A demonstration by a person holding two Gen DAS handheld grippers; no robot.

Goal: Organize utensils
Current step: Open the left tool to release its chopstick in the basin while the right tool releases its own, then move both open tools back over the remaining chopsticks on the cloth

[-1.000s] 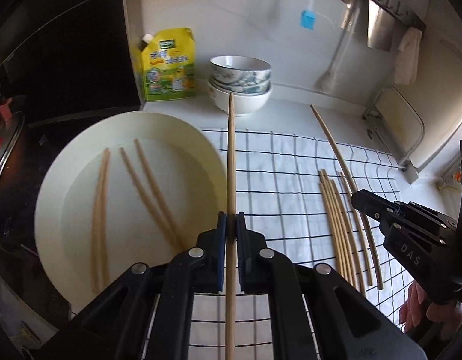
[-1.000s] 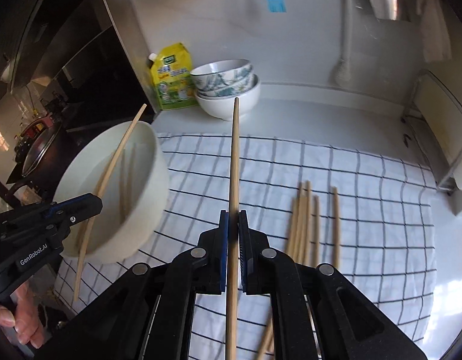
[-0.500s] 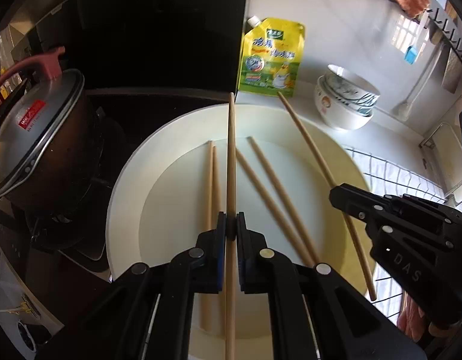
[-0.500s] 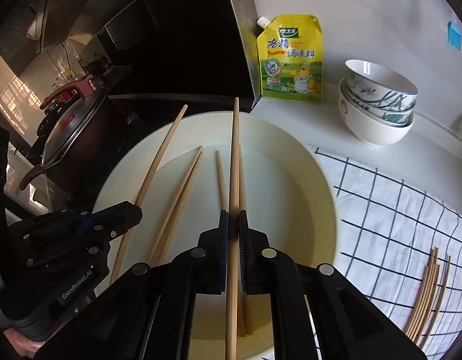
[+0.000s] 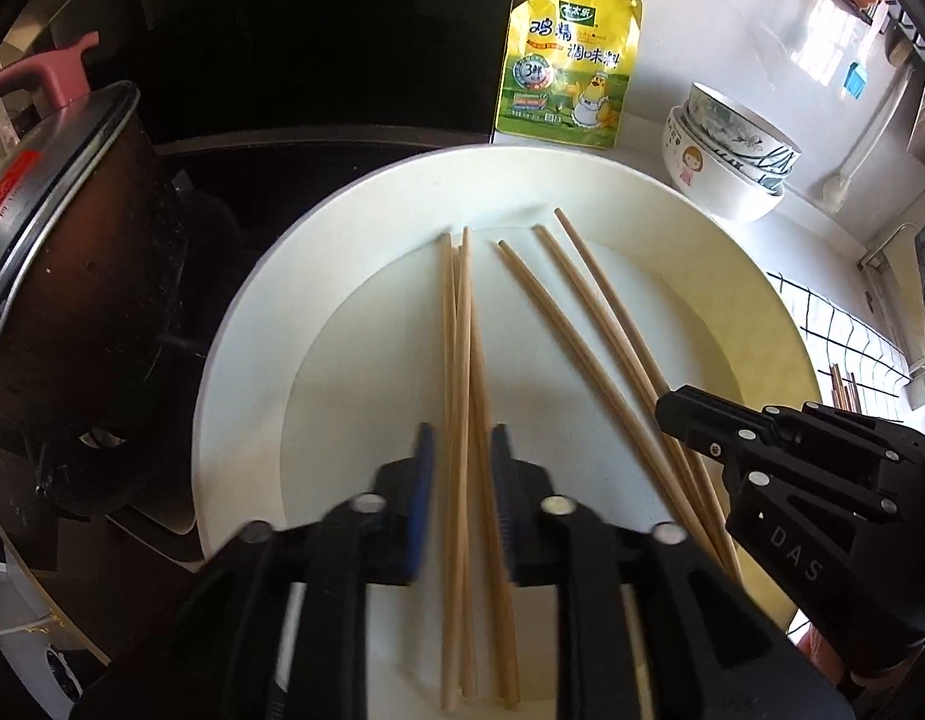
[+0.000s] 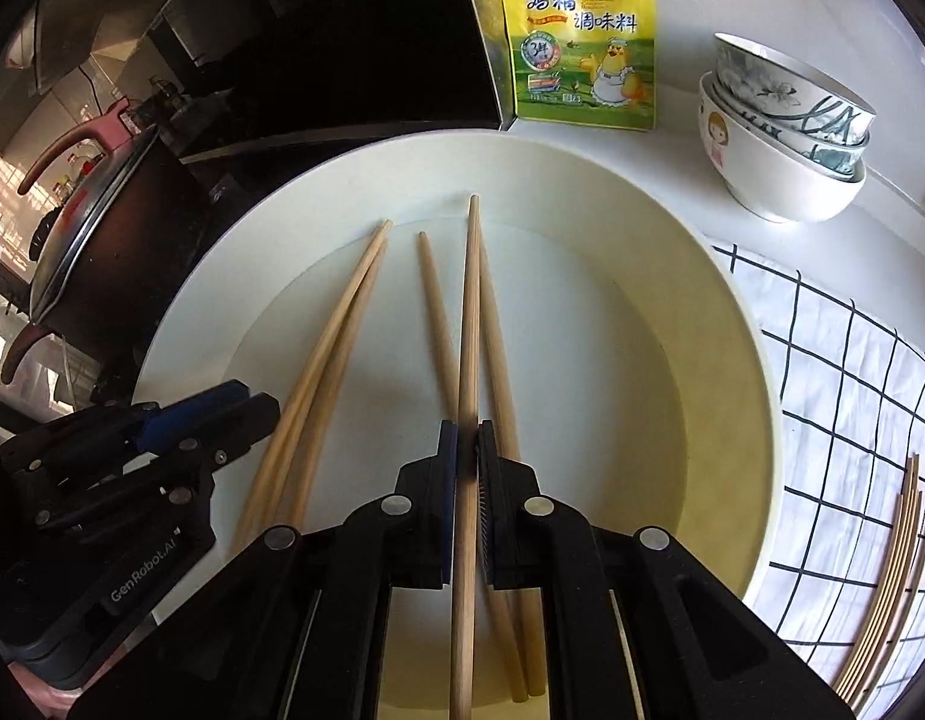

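Several chopsticks point(image 5: 456, 396) lie in the wide white bowl point(image 5: 252, 324), pointing roughly from its near side to its far wall. The left gripper point(image 5: 459, 468) points steeply down above them; its jaws are opening and their pads do not press on the sticks seen between them. The right gripper point(image 6: 467, 450) is pinched on one chopstick point(image 6: 468, 324), whose tip reaches the far wall of the bowl. More chopsticks point(image 6: 888, 588) lie on the checked cloth point(image 6: 834, 372) to the right. Behind the bowl stand a yellow pouch point(image 6: 582, 36) and stacked bowls point(image 6: 780, 144); a pot point(image 5: 60, 228) is close to the left rim. Both grippers hang side by side over the bowl, near but apart, and the right half of the bowl's floor is bare.
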